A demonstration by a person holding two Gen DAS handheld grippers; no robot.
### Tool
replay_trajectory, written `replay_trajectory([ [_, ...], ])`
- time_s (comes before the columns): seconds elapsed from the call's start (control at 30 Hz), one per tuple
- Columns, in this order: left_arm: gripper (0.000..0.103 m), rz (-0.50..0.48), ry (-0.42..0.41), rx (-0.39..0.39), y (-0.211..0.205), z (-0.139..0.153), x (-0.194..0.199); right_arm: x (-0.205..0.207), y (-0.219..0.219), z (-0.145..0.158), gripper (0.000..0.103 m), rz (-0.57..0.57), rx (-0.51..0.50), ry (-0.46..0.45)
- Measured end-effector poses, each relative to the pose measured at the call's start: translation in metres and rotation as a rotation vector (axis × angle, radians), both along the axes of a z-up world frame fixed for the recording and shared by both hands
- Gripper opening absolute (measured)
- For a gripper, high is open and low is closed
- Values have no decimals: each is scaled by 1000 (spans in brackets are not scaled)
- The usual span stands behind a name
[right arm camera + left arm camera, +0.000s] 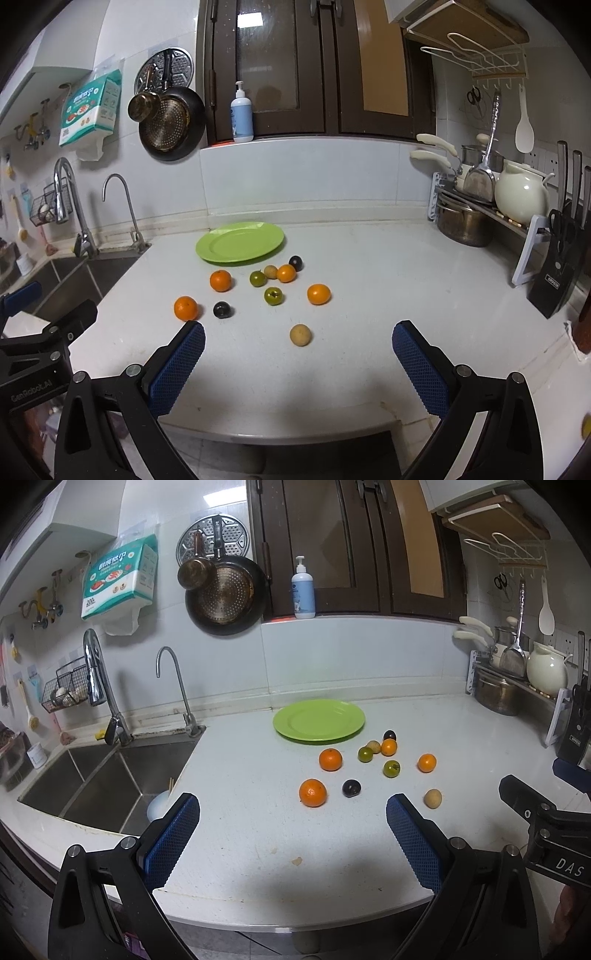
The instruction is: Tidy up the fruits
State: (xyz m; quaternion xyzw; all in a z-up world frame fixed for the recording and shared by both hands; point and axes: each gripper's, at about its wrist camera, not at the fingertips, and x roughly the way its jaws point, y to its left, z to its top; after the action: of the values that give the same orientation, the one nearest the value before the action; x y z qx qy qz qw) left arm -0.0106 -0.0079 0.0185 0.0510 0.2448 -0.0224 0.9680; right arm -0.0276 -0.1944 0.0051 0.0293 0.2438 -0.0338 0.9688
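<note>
The left gripper (293, 821) has its blue fingers (173, 834) spread wide with nothing between them, hovering over the near edge of the desk (240, 834). The right gripper (298, 349) is the same, its fingers (421, 365) released and empty, and part of it shows at the right edge of the left view. Just beyond the right gripper lies a tan fruit (300, 335), the nearest piece to either tool. Farther out, the rest of the fruit is scattered loose on the desk: an orange (186, 308) at the near left with a dark plum (222, 309) just beside it, a second orange (220, 280) farther back, a third (318, 294) to the right, and a green fruit (273, 295) between them. Closer to the plate sit another green fruit (258, 278), a second tan fruit (270, 272) touching or nearly touching a small orange (286, 273), and another plum (295, 263) at the far side. The green plate (240, 254) lies beyond them all, bare. To the far left is the sink (107, 775). Judging from this, the sorting has not begun: no fruit is on the plate, all ten pieces remain to be moved, and neither gripper has picked a target yet, though the tan fruit is the handiest.
</note>
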Motion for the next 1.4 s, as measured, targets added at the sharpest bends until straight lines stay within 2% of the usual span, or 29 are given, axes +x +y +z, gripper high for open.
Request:
replay_trajectory([
  [1.4,103,6,4,8,5,-4,8,10,3,-6,102,8,6,24],
])
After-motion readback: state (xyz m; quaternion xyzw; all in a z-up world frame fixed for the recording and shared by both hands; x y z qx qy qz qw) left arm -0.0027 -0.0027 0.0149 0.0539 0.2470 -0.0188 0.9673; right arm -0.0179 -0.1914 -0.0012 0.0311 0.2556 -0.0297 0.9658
